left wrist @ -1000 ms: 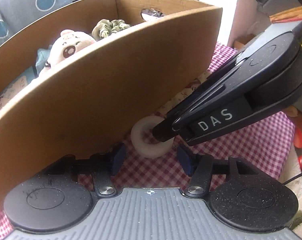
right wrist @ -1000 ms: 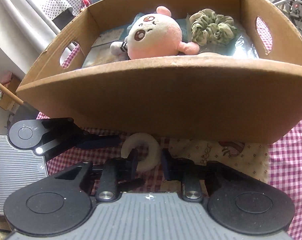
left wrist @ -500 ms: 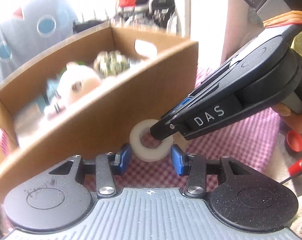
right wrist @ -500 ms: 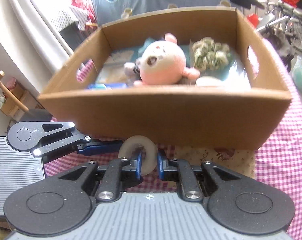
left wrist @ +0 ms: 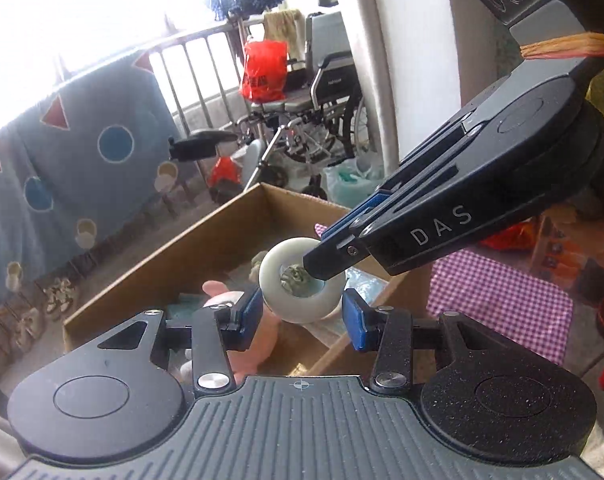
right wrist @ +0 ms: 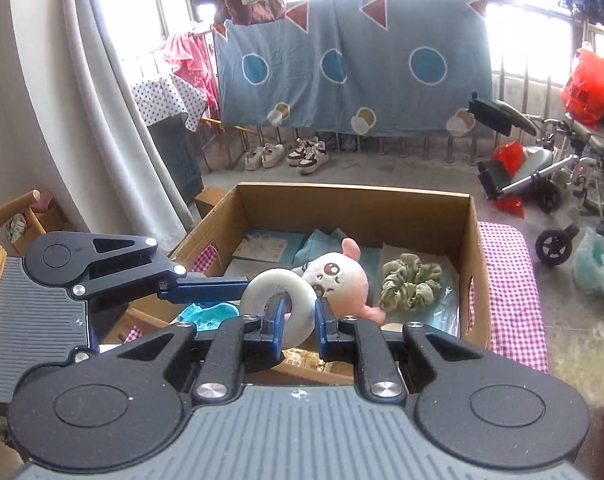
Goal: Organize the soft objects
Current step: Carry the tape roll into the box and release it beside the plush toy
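A soft white ring (right wrist: 278, 305) is held above the open cardboard box (right wrist: 353, 200). My right gripper (right wrist: 298, 320) is shut on the ring's right side, one finger through its hole. It also shows in the left wrist view (left wrist: 325, 256), pinching the ring (left wrist: 302, 300). My left gripper (left wrist: 302, 312) is open, its blue pads either side of the ring, apart from it; in the right wrist view it (right wrist: 222, 284) reaches in from the left. In the box lie a pink plush toy (right wrist: 337, 276) and a green scrunchie (right wrist: 411, 280).
The box stands on a pink checked cloth (right wrist: 509, 296). Flat packets (right wrist: 268, 246) and a turquoise item (right wrist: 208, 314) also lie in the box. A wheelchair (right wrist: 549, 184), hanging blue blanket (right wrist: 341, 68) and shoes (right wrist: 286, 154) are behind.
The right gripper has lifted the white ring from the table in front of the box to above the box opening. The left gripper rose alongside it, still open.
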{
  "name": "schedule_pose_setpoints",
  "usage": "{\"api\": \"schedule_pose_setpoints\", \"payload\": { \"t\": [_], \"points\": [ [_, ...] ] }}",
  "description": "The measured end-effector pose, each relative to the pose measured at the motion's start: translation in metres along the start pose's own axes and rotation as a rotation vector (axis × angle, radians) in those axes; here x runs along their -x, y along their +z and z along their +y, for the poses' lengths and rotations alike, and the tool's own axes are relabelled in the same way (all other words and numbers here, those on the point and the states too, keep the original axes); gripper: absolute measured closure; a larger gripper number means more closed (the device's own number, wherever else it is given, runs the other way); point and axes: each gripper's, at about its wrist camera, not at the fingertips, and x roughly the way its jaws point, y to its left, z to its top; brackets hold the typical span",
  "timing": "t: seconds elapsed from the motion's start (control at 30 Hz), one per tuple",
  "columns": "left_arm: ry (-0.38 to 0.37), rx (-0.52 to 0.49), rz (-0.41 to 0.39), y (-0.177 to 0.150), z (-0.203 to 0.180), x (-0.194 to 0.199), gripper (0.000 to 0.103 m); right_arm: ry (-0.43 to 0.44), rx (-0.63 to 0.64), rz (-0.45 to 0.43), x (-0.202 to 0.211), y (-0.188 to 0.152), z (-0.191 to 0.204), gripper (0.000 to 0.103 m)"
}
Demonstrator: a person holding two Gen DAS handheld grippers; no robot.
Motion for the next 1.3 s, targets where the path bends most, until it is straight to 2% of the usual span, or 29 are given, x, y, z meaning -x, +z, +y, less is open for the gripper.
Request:
{"api": "schedule_pose_setpoints", "payload": {
  "t": [0.1, 0.23, 0.37, 0.53, 0.8, 1.03, 1.1, 1.17, 1.3],
  "points": [
    [-0.093, 0.096, 0.11, 0.005, 0.029, -0.043, 0.06, 0.03, -0.042, 0.097, -0.038, 0.016, -0.023, 0.085],
    [-0.21, 0.251, 0.281, -0.003, 0.063, -0.104, 0.06, 0.077, -0.136, 0.267, -0.101, 0.018, -0.058, 0.085],
    [-0.219, 0.261, 0.356, -0.012, 0.063, -0.135, 0.064, 0.083, -0.157, 0.378, -0.145, 0.011, -0.076, 0.085],
    [-0.264, 0.309, 0.453, -0.018, 0.068, -0.163, 0.064, 0.084, -0.161, 0.477, -0.175, 0.0, -0.088, 0.085],
    [-0.297, 0.35, 0.525, -0.024, 0.074, -0.177, 0.064, 0.105, -0.159, 0.547, -0.19, -0.007, -0.09, 0.085],
    [-0.348, 0.425, 0.518, -0.025, 0.091, -0.17, 0.063, 0.146, -0.165, 0.571, -0.184, 0.0, -0.092, 0.086],
    [-0.337, 0.419, 0.514, -0.025, 0.092, -0.17, 0.058, 0.119, -0.155, 0.577, -0.187, 0.0, -0.092, 0.084],
    [-0.341, 0.429, 0.524, -0.024, 0.093, -0.17, 0.047, 0.117, -0.157, 0.589, -0.189, -0.001, -0.093, 0.083],
    [-0.343, 0.433, 0.497, -0.021, 0.098, -0.16, 0.04, 0.118, -0.168, 0.586, -0.189, 0.0, -0.092, 0.083]
  ]
}}
